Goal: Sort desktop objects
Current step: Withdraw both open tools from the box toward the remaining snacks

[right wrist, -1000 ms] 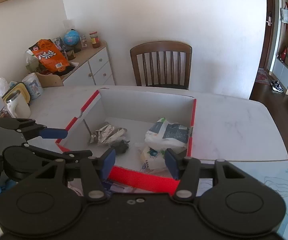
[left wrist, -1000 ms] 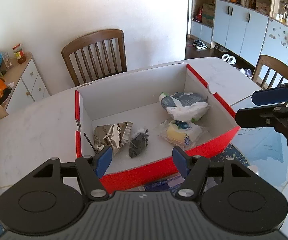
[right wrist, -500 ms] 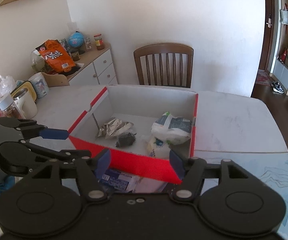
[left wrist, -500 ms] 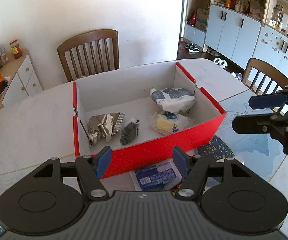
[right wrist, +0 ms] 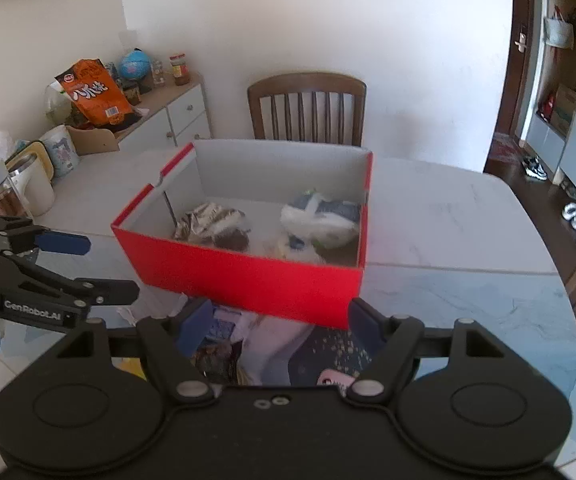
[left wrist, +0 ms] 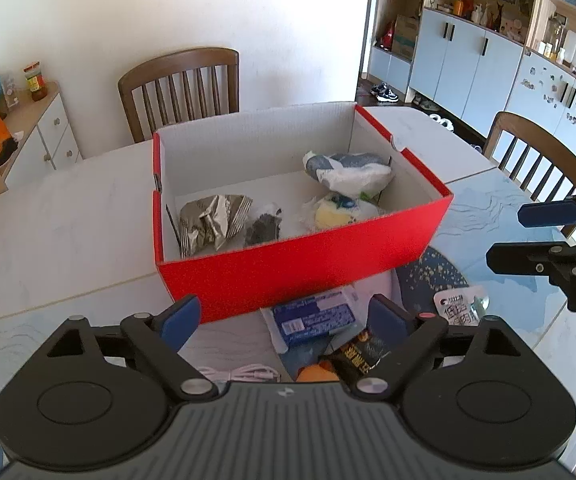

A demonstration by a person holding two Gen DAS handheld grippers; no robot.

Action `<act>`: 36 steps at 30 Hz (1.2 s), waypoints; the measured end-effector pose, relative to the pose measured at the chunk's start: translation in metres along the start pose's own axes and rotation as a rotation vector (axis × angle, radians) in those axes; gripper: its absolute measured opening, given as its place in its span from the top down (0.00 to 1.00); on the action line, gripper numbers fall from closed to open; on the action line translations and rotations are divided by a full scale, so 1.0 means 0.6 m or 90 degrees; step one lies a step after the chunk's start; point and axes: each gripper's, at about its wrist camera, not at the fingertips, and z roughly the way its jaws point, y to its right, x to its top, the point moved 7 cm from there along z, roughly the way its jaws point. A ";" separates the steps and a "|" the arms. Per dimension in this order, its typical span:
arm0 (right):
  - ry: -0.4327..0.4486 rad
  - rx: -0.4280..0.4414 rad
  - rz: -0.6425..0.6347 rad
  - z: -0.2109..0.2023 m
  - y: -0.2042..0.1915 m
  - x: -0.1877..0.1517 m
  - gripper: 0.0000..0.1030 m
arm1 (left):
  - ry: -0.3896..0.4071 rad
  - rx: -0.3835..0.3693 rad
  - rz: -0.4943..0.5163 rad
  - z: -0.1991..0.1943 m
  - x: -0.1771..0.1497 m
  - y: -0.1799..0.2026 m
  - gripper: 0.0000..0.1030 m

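A red cardboard box [left wrist: 299, 260] [right wrist: 248, 276] stands on the white table. It holds a crumpled silver foil bag [left wrist: 212, 220], a small dark packet [left wrist: 264, 228], a white and blue bag [left wrist: 347, 170] and a yellow packet [left wrist: 335, 214]. In front of the box lie a blue packet [left wrist: 313, 320], a black and orange snack packet [left wrist: 357, 354], a white cable [left wrist: 240, 374] and a round sealed cup lid [left wrist: 457, 310]. My left gripper [left wrist: 284, 322] is open and empty above these loose items. My right gripper [right wrist: 278, 324] is open and empty, just before the box's near wall.
A wooden chair [left wrist: 180, 88] stands behind the table, another [left wrist: 543, 160] at the right. A white sideboard [right wrist: 168, 120] with an orange snack bag [right wrist: 92, 92] is at the left. A kettle and jars [right wrist: 28, 184] stand at the table's left edge.
Both grippers have pulled back from over the box toward the near edge. The loose items in front of the box have come into view. Both stay open.
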 end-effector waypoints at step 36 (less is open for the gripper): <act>-0.097 -0.074 0.034 0.055 0.034 -0.143 0.27 | -0.055 -0.012 0.027 0.076 -0.165 0.028 0.00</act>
